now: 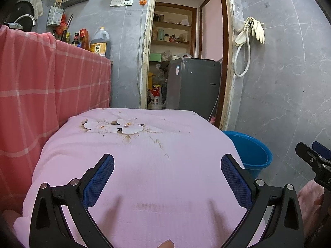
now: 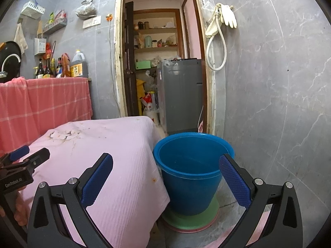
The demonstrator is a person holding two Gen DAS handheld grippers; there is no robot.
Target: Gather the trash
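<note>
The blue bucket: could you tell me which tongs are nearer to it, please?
Right. The right tongs hang open facing the blue bucket, which stands just ahead; the left tongs are open over the pink-covered table, beside the bucket.

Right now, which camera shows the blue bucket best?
The right wrist view: the bucket shows whole, with its open inside and the green base under it. The left wrist view catches only part of it behind the pink cloth's edge.

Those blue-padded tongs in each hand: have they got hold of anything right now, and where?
Nothing is held. The left tongs gape open above the pink cloth, and the right tongs gape open toward the blue bucket.
</note>
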